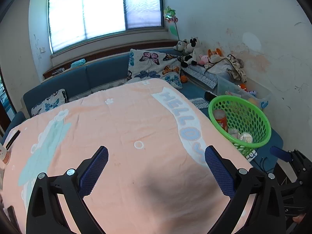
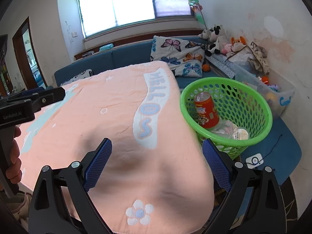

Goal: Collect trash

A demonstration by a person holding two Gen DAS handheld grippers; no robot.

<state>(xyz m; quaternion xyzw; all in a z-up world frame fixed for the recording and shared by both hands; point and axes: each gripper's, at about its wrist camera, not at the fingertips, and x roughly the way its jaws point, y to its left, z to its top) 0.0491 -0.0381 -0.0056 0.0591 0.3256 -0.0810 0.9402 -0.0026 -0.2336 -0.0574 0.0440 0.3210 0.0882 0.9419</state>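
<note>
Green basket (image 1: 261, 120) beside pink blanket (image 1: 120, 120)

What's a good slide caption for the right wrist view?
Open right gripper above pink blanket, green basket beside it holding red can.

1. A cloth (image 2: 109, 105) is spread over the table.
2. A basket (image 2: 251, 138) is set just beside the table's right edge.
3. A can (image 2: 206, 111) is leaned inside it, beside a cup (image 2: 240, 133).
4. A sofa (image 1: 93, 74) is placed behind the table.
</note>
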